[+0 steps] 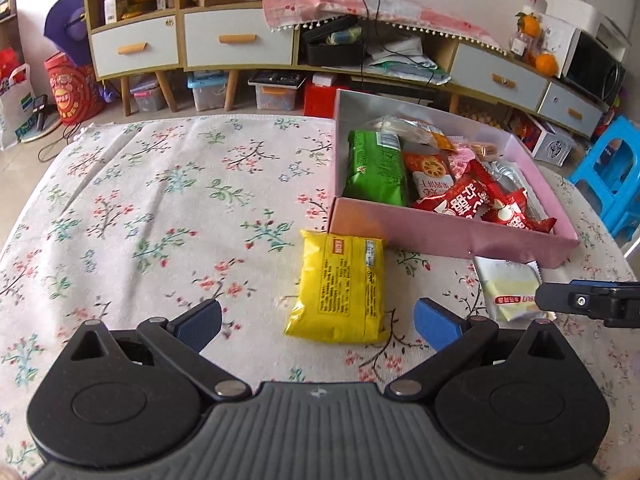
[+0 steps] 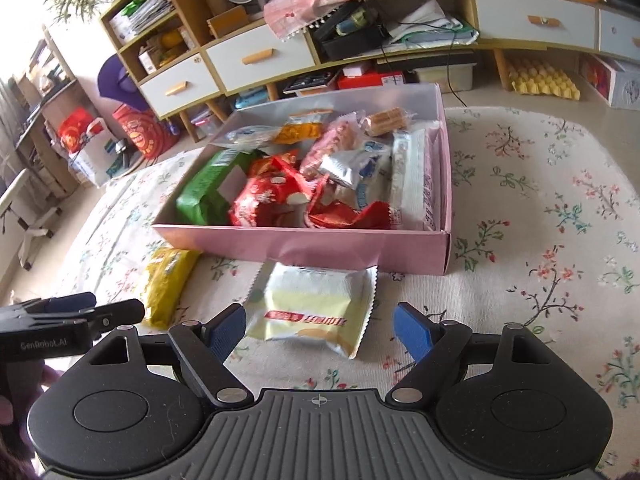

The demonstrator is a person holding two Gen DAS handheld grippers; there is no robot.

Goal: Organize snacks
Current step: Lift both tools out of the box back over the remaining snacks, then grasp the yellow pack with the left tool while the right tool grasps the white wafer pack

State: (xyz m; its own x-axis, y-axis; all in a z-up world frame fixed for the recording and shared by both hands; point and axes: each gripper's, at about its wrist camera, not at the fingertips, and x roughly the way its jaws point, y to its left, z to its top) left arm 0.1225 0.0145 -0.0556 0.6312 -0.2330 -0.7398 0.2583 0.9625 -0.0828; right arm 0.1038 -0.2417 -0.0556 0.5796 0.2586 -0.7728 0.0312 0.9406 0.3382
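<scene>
1. The floral cloth (image 1: 160,200) covers the table, and its left part holds no packets
2. The left gripper (image 1: 318,320) hangs low over the cloth with its blue pads (image 1: 202,326) spread wide, released and grasping nothing
3. The yellow packet (image 1: 340,286) lies flat on the cloth between those pads, touching neither, its far end just beside the near left corner of the pink box (image 1: 440,232)
4. In the right wrist view the same yellow packet (image 2: 168,288) lies left of centre, with the left gripper's tip (image 2: 120,312) just beside its near end
5. The pink box (image 2: 320,246) sits on the cloth beyond both packets, open on top and filled with snacks
6. Inside it, a green packet (image 1: 376,168) lies along the left wall, red packets (image 1: 472,200) crowd the near middle, and silver and white packets (image 2: 412,172) lie toward the right wall
7. The white packet (image 2: 316,312) lies on the cloth just in front of the box's near wall, to the right of the yellow one
8. The right gripper (image 2: 320,330) hovers over it with the pads (image 2: 412,332) wide apart, released, one on each side of the packet's near end and not pressing it
9. In the left wrist view the right gripper's tip (image 1: 560,300) overlaps the white packet (image 1: 506,288)
</scene>
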